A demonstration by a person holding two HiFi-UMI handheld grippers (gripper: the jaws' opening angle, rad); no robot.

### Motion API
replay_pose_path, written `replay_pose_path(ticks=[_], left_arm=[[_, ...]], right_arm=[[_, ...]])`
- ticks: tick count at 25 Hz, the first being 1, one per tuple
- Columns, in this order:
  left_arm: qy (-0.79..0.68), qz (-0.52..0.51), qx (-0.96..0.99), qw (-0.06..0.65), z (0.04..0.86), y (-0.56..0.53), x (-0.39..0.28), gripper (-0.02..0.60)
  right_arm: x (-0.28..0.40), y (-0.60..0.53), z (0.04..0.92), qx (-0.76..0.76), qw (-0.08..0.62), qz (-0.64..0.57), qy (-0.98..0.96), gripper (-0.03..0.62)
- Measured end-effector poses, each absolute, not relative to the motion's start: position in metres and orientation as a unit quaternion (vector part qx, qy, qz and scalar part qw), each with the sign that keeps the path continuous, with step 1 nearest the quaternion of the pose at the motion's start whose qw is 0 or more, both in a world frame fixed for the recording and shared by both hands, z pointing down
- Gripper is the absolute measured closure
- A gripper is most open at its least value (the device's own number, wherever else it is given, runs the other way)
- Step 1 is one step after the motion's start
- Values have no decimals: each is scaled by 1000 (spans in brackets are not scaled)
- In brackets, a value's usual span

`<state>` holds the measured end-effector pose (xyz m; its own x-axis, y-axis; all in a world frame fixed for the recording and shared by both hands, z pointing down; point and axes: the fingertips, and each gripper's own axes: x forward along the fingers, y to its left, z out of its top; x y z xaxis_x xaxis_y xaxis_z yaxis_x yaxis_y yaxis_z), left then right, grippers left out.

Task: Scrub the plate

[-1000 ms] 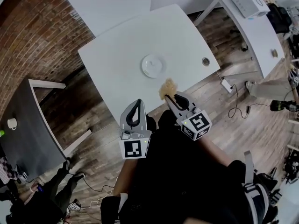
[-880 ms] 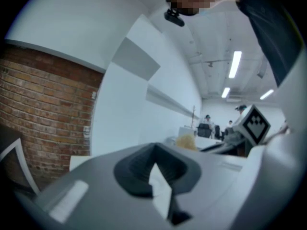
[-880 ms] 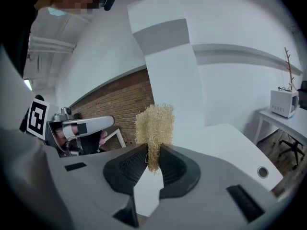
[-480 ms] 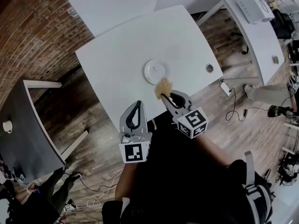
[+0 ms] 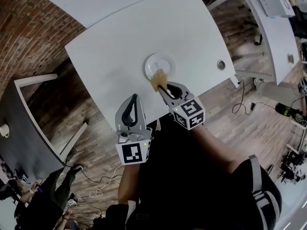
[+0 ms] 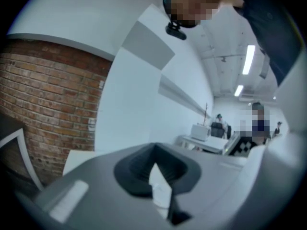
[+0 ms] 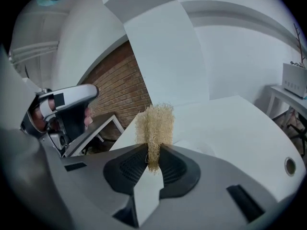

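A small white plate (image 5: 160,63) lies on the white table (image 5: 115,47), towards its near edge. My right gripper (image 5: 161,86) is shut on a tan fibrous scrubber (image 5: 158,78) (image 7: 154,124); the scrubber overlaps the plate's near rim in the head view. In the right gripper view the scrubber stands upright between the jaws and hides most of the plate. My left gripper (image 5: 133,99) hangs over the table's near edge, to the left of the plate, jaws together with nothing between them (image 6: 154,166).
A round cable hole (image 5: 221,64) is set in the table's right corner. A dark side table (image 5: 29,123) stands at left, another white desk (image 5: 278,28) at right. Cables (image 5: 242,104) lie on the wooden floor.
The right gripper has carried the scrubber forward, from short of the plate to over its near rim. The left gripper has kept its place beside it.
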<state>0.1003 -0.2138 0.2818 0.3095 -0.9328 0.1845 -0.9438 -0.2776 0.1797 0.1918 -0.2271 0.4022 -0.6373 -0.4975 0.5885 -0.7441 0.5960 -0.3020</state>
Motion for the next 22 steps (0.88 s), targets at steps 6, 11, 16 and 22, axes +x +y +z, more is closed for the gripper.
replay_pose_path(ticks=[6, 11, 16, 22], left_arm=[[-586, 21, 800, 124, 295, -232, 107, 578], [-589, 27, 796, 141, 307, -241, 109, 578], [-588, 31, 795, 147, 314, -247, 112, 577], [-586, 30, 794, 159, 321, -255, 112, 578]], right_arm=[[192, -229, 444, 341, 263, 303, -850, 533], [193, -228, 468, 329, 293, 325, -837, 533], [187, -235, 489, 317, 319, 337, -827, 533], [185, -240, 509, 304, 349, 350, -815, 533]])
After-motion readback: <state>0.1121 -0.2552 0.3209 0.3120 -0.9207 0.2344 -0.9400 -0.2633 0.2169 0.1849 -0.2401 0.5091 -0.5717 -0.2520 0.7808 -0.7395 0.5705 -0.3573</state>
